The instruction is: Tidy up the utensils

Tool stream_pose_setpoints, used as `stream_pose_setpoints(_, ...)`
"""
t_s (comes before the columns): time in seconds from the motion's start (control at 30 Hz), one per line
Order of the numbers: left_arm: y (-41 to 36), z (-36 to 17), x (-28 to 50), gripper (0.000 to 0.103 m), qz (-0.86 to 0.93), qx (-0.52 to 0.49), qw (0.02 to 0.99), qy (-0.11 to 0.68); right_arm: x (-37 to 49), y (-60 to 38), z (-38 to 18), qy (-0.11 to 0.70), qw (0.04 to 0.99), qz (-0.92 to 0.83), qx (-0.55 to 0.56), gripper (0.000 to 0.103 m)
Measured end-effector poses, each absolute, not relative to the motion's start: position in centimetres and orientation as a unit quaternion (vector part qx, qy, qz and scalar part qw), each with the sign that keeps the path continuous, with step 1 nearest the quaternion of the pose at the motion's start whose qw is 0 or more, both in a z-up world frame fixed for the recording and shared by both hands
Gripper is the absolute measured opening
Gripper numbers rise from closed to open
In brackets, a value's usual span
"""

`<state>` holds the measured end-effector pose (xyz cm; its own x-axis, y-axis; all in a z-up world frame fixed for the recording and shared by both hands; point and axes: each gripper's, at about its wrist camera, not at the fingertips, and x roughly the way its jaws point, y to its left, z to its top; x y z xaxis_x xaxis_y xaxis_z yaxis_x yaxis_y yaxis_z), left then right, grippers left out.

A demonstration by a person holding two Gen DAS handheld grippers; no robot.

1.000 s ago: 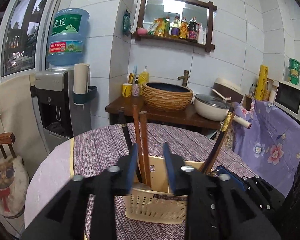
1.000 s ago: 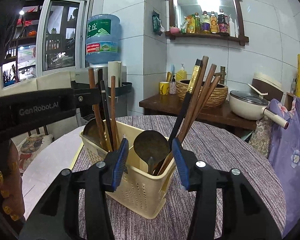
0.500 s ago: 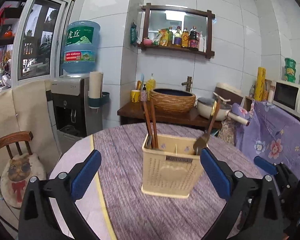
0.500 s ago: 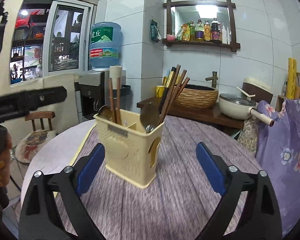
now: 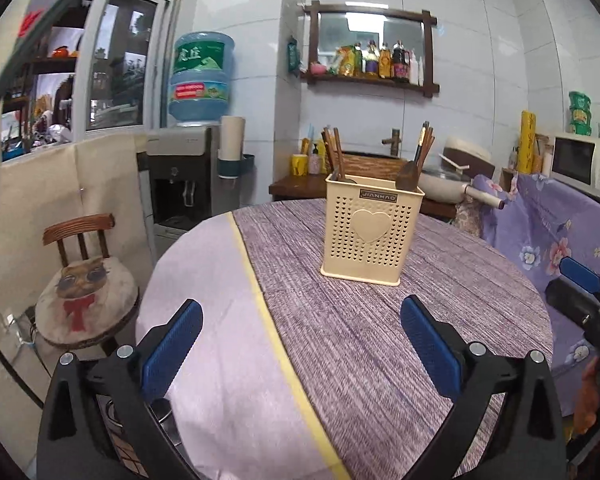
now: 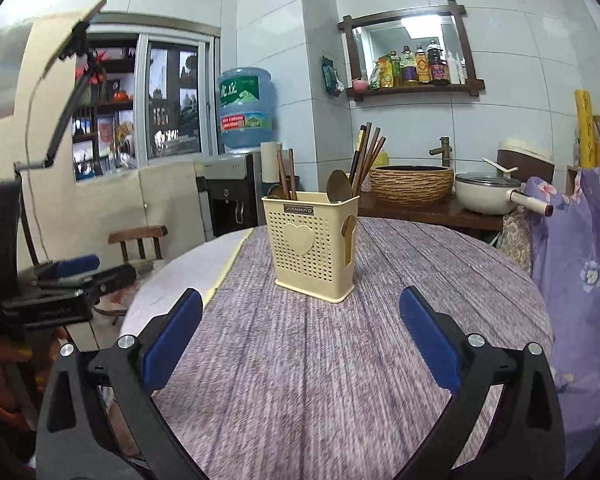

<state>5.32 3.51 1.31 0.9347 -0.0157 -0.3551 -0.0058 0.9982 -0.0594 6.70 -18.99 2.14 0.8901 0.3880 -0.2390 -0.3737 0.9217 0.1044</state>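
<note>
The left tongs [image 5: 300,354] stand wide apart over the near part of the round counter [image 5: 380,340], with nothing between the blue pads [image 5: 172,350]. Farther off on the purple cloth, well apart from them, a cream utensil holder [image 5: 370,232] with a heart on its front stands upright. Chopsticks [image 5: 334,152] and a spoon [image 5: 407,174] stick up from it. At the right edge the right tongs [image 5: 584,300] show in part.

Cream heart-embossed caddy [image 5: 372,232], purple tablecloth [image 5: 380,340]
</note>
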Motion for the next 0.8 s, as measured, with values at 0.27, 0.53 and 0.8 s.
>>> stream_pose_setpoints(0.27, 3.2, 1.5, 1.9, 0.098, -0.018, -0.051, 0.984, 0.169, 2.3, -18.6, 2.9, 0.110, 0.972, 0.206, 0.020, 0.097)
stream_pose_setpoints(0.53, 2.3, 1.7, 0.7, 0.098, -0.026, -0.036, 0.986, 0.159, 0.6, -17.6, 3.1, 0.099, 0.971, 0.216, -0.005, 0.097)
stream_pose_setpoints(0.8, 2.2, 1.5, 0.6, 0.098, -0.022, -0.026, 0.986, 0.161, 0.8, -18.3, 3.0, 0.105, 0.970, 0.217, 0.008, 0.097)
